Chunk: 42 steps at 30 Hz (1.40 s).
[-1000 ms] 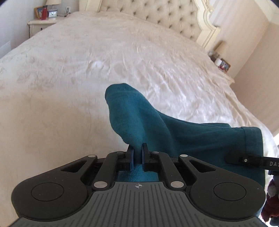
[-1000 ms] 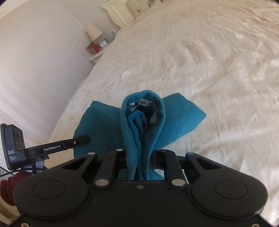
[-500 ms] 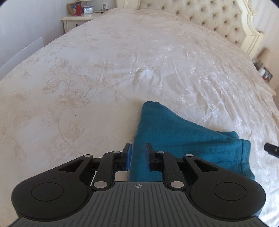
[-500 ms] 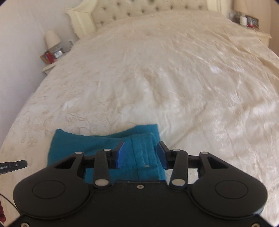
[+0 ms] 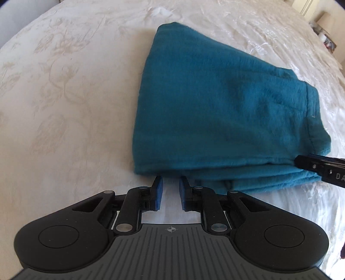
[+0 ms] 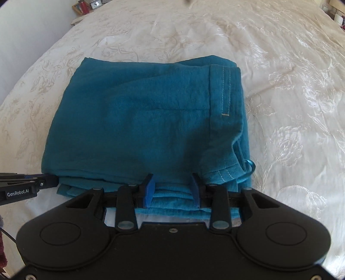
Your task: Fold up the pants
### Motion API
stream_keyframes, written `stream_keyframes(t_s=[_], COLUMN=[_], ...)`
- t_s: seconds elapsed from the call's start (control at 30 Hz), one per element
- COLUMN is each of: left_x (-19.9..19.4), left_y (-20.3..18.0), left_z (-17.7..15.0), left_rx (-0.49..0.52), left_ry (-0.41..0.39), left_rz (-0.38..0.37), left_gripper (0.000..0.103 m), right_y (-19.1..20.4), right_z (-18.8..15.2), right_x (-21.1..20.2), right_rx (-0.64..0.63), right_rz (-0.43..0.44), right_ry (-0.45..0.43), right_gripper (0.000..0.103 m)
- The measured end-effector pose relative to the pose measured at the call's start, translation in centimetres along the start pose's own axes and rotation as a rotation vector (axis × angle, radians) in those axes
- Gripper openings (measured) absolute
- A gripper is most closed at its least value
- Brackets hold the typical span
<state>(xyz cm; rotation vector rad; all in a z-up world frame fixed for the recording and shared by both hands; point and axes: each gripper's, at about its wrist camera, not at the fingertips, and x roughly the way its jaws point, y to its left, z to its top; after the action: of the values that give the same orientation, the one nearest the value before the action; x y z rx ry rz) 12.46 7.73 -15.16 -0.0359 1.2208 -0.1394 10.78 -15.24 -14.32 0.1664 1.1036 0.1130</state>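
Observation:
The teal pants (image 5: 215, 112) lie folded in a flat stack on the cream bedspread (image 5: 64, 107); the waistband with pale stitching (image 6: 226, 92) is on the right in the right wrist view. My left gripper (image 5: 171, 179) is open just short of the stack's near left corner, with only bedspread between its blue pads. My right gripper (image 6: 172, 177) hovers at the near edge of the pants (image 6: 133, 120). Its jaws are closing over the layered fabric edges, and the pads do not press on the cloth. The other gripper's black arm shows at each frame's side.
The floral bedspread (image 6: 291, 86) spreads wide around the pants. A nightstand with a red item and a clock (image 6: 86, 6) stands at the far left, and another bedside shelf (image 5: 327, 38) at the far right. Something dark red (image 6: 2, 258) shows at the lower left edge.
Both grippers have let go of the pants, which hung bunched from them and now lie flat and folded. Both have dropped low and tilted down towards the stack's near edge.

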Motion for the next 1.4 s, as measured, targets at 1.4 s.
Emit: stream_keyframes(t_s=[1.4], left_x=[-21.1], left_y=[-7.3], left_z=[-5.7], left_rx=[0.079], left_ry=[-0.309], left_rz=[0.201], left_gripper=[0.022], right_y=[4.1], right_z=[-6.1], right_x=[-22.1], right_rx=[0.072], right_rz=[-0.024], right_ry=[-0.278], right_gripper=[0.062])
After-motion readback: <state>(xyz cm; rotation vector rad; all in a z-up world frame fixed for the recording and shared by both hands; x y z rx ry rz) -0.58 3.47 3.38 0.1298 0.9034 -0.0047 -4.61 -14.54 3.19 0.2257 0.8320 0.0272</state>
